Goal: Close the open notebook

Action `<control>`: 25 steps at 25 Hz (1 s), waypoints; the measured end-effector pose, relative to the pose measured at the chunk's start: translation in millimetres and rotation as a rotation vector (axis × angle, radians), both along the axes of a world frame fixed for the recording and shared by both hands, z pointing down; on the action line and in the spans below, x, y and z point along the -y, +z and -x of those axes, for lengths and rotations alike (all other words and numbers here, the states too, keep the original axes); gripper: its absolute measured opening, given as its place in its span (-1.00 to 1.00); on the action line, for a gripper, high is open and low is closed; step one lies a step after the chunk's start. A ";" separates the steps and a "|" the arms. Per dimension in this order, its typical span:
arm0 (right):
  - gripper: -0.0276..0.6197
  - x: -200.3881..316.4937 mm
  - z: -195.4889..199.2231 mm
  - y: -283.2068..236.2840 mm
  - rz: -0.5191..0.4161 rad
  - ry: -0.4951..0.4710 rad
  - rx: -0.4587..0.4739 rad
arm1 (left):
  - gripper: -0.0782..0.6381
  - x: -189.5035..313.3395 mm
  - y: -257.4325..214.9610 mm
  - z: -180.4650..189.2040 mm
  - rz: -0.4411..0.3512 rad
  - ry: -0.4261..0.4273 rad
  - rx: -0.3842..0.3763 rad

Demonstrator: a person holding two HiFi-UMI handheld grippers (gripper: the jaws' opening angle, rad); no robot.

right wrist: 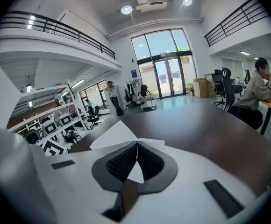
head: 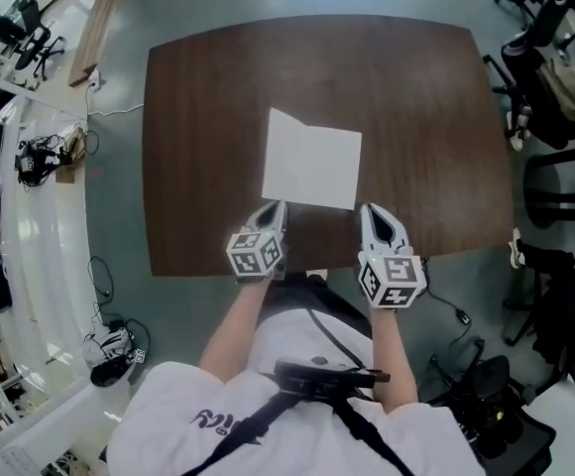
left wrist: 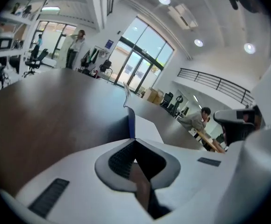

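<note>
While both pairs of jaws were seen shut and empty, the left gripper (head: 274, 209) and right gripper (head: 372, 213) were held just short of the notebook (head: 312, 162), mid-table (head: 208, 117). Its seemingly raised left leaf should be pressed flat.

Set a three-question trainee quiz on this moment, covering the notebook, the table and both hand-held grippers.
1. True or false: the white notebook lies on the dark brown wooden table.
2. The left hand-held gripper is: A) shut on the notebook; B) shut with nothing between its jaws; C) wide open.
3. What does the right hand-held gripper hold?
Key: 1 true; 2 B; 3 nothing, its jaws are together and empty.
</note>
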State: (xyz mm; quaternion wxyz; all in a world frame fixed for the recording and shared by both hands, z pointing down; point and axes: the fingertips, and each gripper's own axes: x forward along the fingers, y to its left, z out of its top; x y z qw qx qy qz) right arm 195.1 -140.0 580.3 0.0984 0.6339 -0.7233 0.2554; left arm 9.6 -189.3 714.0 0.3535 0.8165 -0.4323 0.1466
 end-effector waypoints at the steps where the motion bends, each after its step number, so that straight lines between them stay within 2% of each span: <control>1: -0.91 -2.3 -2.9 0.5 -0.001 0.009 0.002 | -0.75 -0.3 -2.5 -3.2 -0.020 0.026 0.033; 5: -0.91 -12.0 -11.4 2.6 -0.001 0.044 0.007 | -0.75 -3.6 -9.4 -16.4 -0.083 0.123 0.131; 10: -0.91 -22.7 -24.5 0.2 -0.007 0.082 0.006 | -0.75 -8.5 -17.5 -42.5 -0.147 0.244 0.206; 13: -0.91 -30.9 -32.5 0.6 -0.004 0.109 0.005 | -0.75 -11.3 -20.0 -57.9 -0.161 0.289 0.212; 25: -0.91 -57.6 -60.0 8.5 0.021 0.198 0.005 | -0.75 -26.8 2.2 -102.8 -0.114 0.416 0.218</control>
